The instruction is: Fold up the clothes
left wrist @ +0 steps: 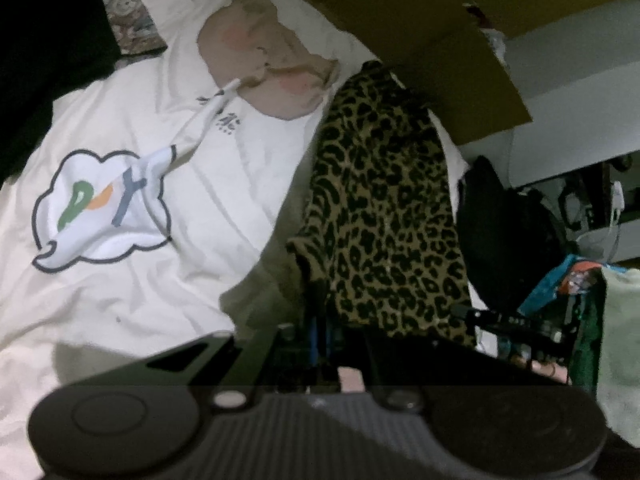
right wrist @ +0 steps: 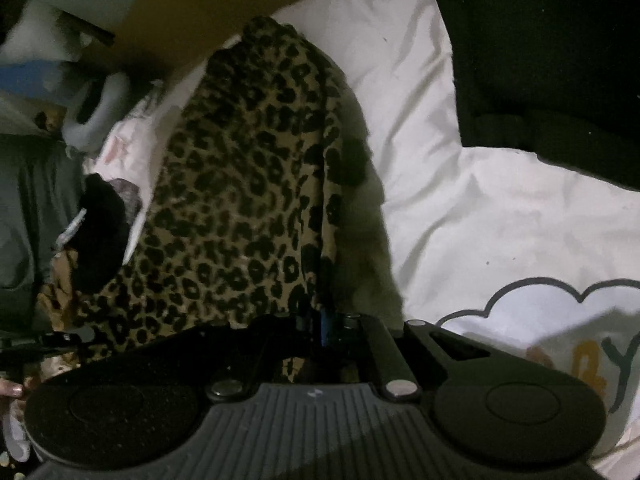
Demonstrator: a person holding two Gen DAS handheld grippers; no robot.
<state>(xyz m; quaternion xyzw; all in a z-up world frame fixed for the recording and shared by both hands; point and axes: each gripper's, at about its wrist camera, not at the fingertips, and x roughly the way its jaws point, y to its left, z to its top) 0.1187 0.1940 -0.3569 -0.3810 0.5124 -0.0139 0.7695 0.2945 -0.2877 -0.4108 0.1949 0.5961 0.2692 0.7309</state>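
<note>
A leopard-print garment (left wrist: 384,208) hangs in a long strip over the white bedding (left wrist: 132,304). My left gripper (left wrist: 320,332) is shut on its near edge, with blue fingertips pinched into the cloth. In the right wrist view the same garment (right wrist: 240,200) hangs ahead. My right gripper (right wrist: 324,328) is shut on its lower edge too, fingers close together with cloth between them. The other gripper's black frame (right wrist: 48,340) shows at the left.
The white duvet (right wrist: 480,200) carries a cloud print with letters (left wrist: 100,208). A pink cloth (left wrist: 264,56) lies at the far side. A brown headboard (left wrist: 440,40) is behind. Dark clutter (left wrist: 512,240) and a pale green cloth (left wrist: 620,340) are on the right. Black fabric (right wrist: 540,60) covers the upper right.
</note>
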